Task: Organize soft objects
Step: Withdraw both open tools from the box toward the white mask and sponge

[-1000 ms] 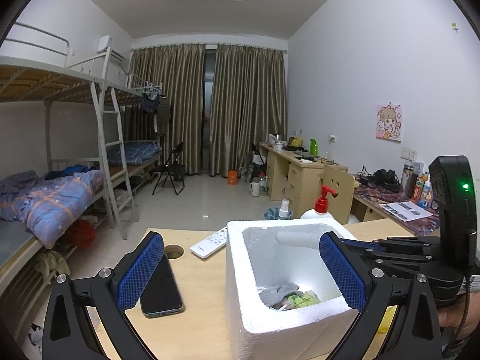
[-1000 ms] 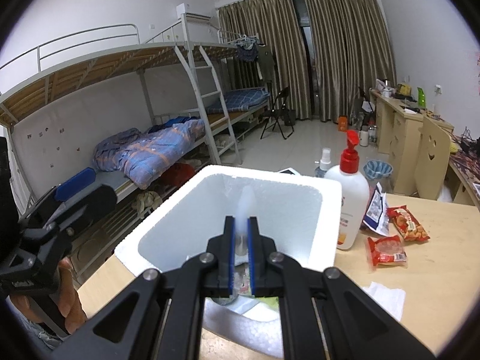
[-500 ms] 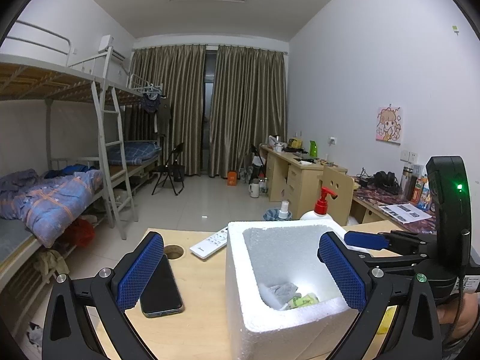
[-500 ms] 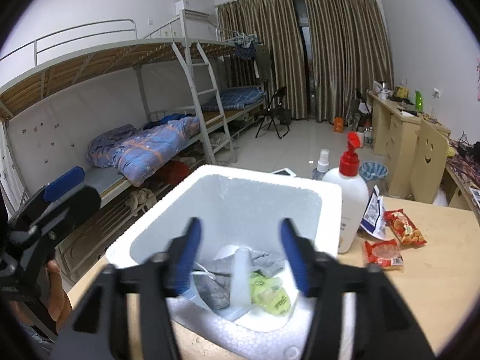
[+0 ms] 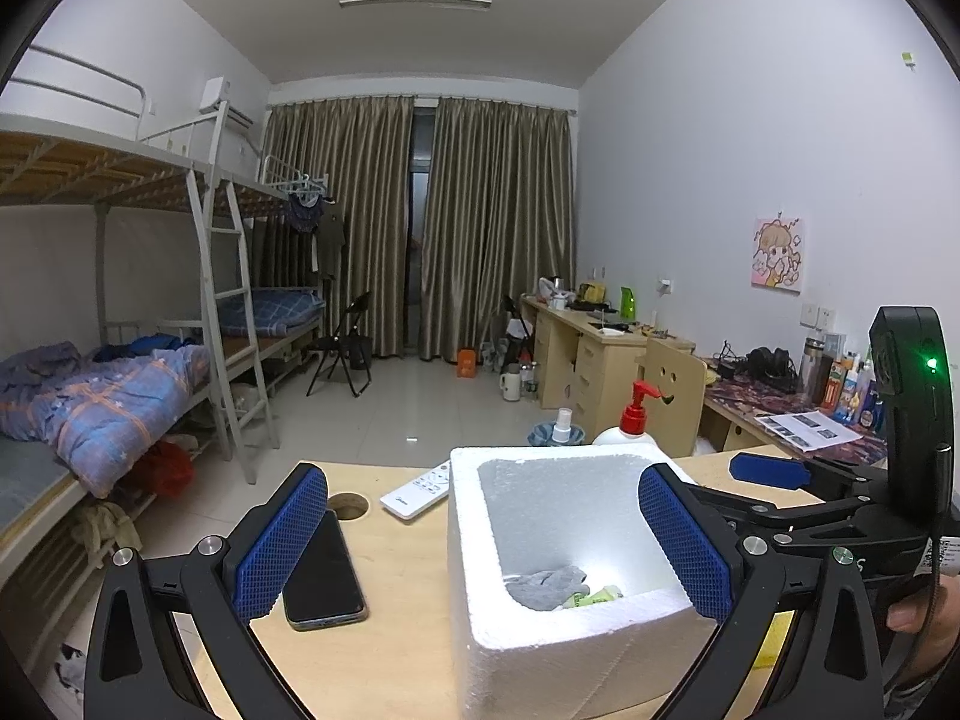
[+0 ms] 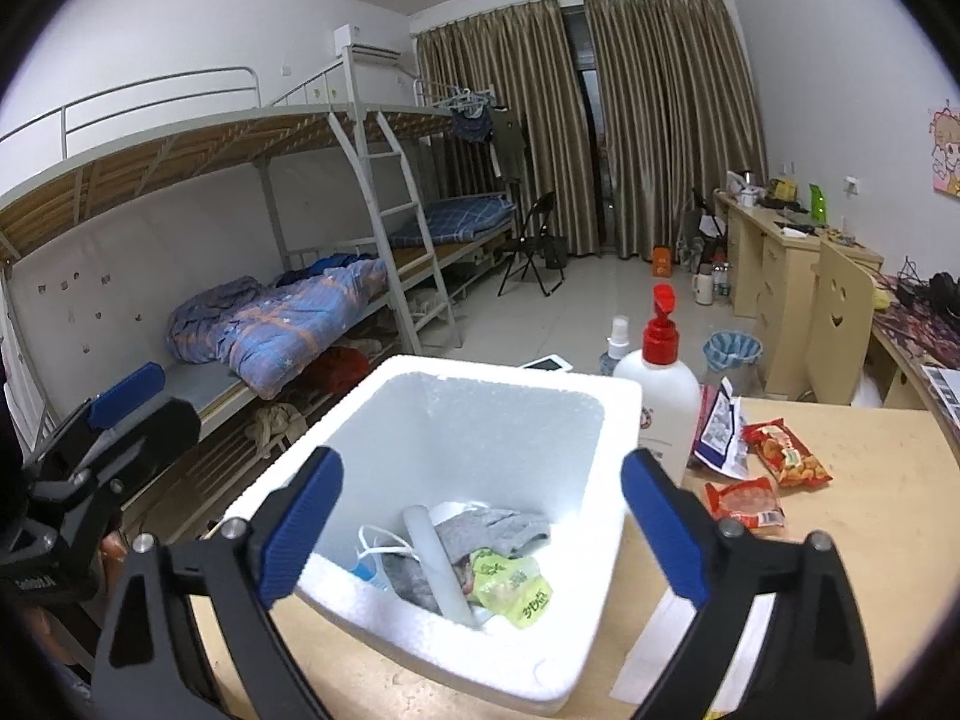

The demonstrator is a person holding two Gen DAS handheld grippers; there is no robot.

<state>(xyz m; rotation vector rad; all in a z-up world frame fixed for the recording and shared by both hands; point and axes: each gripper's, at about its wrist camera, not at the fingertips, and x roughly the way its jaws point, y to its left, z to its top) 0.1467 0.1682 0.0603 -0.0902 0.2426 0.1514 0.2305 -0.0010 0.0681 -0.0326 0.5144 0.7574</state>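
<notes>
The right claw (image 6: pixel 480 534), jaws opening with nothing between them, looks into the foam box (image 6: pixel 576 396): grey cloth (image 6: pixel 498 528), green pouch (image 6: pixel 516 591). The spread, empty left claw (image 5: pixel 480 546) alone shows a phone (image 5: pixel 321 576) on the desk (image 5: pixel 408 600).

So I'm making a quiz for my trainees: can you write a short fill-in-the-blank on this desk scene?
1. The grey cloth lies inside the white foam ____.
2. The pump bottle has a ____ top.
3. The phone lies flat on the ____, left of the foam box.
4. The two red snack packets lie ____ the foam box, on the desk.

Missing words: box; red; desk; outside
</notes>
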